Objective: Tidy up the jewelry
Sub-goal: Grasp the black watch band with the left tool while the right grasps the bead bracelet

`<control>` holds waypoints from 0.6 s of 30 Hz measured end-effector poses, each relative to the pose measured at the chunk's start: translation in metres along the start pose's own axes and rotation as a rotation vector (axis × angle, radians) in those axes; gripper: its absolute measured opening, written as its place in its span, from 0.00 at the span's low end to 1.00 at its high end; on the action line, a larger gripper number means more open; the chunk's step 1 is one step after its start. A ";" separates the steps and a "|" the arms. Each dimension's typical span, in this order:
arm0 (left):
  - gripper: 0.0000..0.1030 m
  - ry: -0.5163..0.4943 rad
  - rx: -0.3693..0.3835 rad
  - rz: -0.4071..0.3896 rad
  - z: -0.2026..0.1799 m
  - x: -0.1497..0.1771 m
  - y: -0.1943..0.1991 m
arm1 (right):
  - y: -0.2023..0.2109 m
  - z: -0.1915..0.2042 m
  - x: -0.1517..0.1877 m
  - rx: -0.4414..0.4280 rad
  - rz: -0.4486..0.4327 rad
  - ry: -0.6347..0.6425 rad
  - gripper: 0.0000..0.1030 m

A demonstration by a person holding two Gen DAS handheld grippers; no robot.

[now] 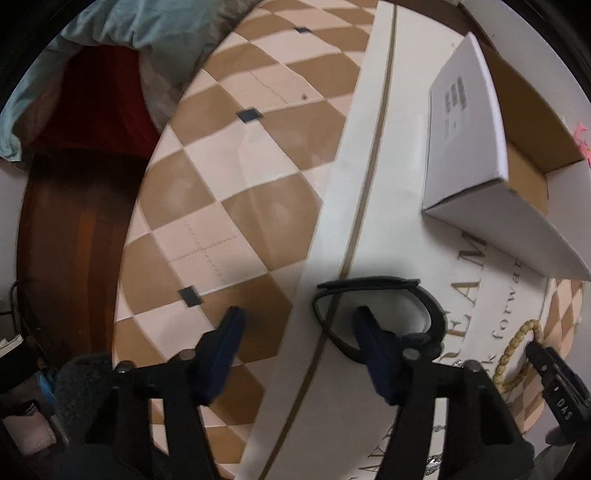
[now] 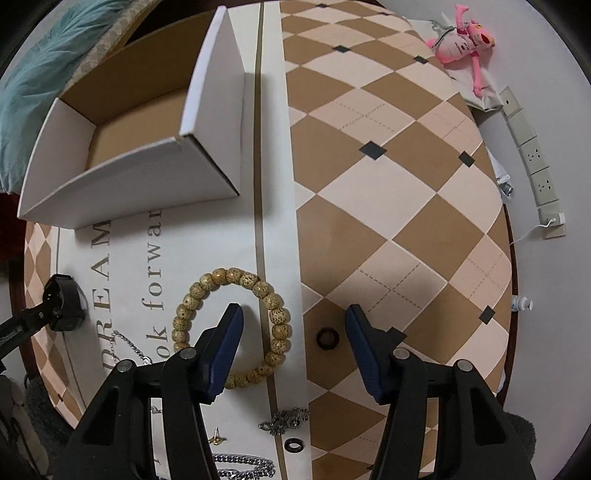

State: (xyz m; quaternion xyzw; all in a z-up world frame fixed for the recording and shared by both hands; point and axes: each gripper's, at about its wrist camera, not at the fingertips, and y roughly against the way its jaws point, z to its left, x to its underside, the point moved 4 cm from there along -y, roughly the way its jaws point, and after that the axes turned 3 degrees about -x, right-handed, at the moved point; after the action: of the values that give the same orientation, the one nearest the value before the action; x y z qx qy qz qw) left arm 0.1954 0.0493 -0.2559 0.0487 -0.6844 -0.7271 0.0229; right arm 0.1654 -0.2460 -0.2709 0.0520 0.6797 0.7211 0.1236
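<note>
In the left wrist view my left gripper [image 1: 299,321] is open; a black watch [image 1: 373,314] lies on the table by its right finger, not gripped. The white cardboard box [image 1: 480,147] stands beyond. In the right wrist view my right gripper [image 2: 293,321] is open above a wooden bead bracelet [image 2: 229,317] and a small black ring [image 2: 325,336]. A metal pendant [image 2: 286,421], another black ring [image 2: 294,445], a silver chain [image 2: 243,465], a thin necklace [image 2: 129,343] and a gold stud [image 2: 216,437] lie nearer. The open box [image 2: 140,129] is far left. The watch [image 2: 64,306] shows at the left.
The checkered tablecloth [image 2: 406,203] has a white printed band. A pink plush toy [image 2: 465,37] and a power strip [image 2: 532,155] lie past the table's right edge. A teal cloth [image 1: 147,29] and red fabric [image 1: 99,103] are beyond the left edge.
</note>
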 end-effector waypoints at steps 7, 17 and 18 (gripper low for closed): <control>0.08 -0.116 -0.035 -0.058 -0.022 -0.013 0.003 | 0.005 0.019 0.005 -0.031 -0.046 0.064 0.09; 0.02 -0.217 -0.067 -0.192 -0.046 0.000 0.049 | 0.031 0.026 0.028 -0.070 -0.156 0.069 0.09; 0.02 -0.226 -0.067 -0.204 -0.051 0.007 0.058 | 0.035 0.028 0.030 -0.072 -0.166 0.074 0.09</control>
State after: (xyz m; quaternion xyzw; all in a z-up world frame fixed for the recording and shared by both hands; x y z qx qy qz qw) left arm 0.1920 -0.0057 -0.2016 0.0351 -0.6495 -0.7489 -0.1266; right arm 0.1391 -0.2131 -0.2367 -0.0359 0.6594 0.7337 0.1596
